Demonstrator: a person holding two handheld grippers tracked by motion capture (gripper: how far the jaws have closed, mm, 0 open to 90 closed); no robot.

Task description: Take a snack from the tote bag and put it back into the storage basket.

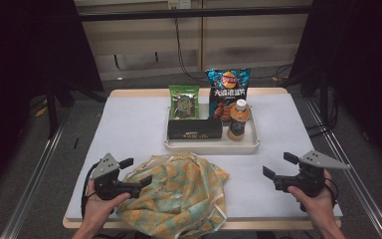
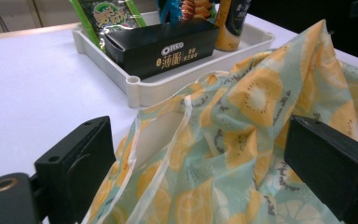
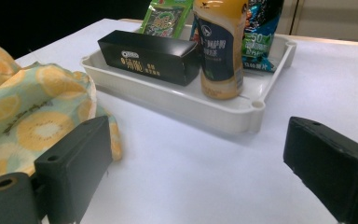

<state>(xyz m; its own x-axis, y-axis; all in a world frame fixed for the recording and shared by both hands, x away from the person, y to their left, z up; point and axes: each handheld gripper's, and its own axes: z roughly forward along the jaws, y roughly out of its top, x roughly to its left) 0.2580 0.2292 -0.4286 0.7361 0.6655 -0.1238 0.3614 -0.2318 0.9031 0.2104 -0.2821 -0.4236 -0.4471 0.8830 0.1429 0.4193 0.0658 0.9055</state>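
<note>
Fabric bag [image 1: 176, 191], printed with orange and kiwi slices, lies crumpled on the white surface [image 1: 129, 129] at its near edge, just in front of the tray [image 1: 211, 146]. Left gripper [image 1: 138, 172]: fingers spread wide, released, one at the bag's left edge; in the left gripper view the cloth [image 2: 233, 154] lies between them. Right gripper [image 1: 277, 166]: fingers apart, holding nothing, well clear of the bag. Tray contents: black box [image 1: 194, 129], bottle [image 1: 238, 120], 2 snack packets [image 1: 184, 102].
</note>
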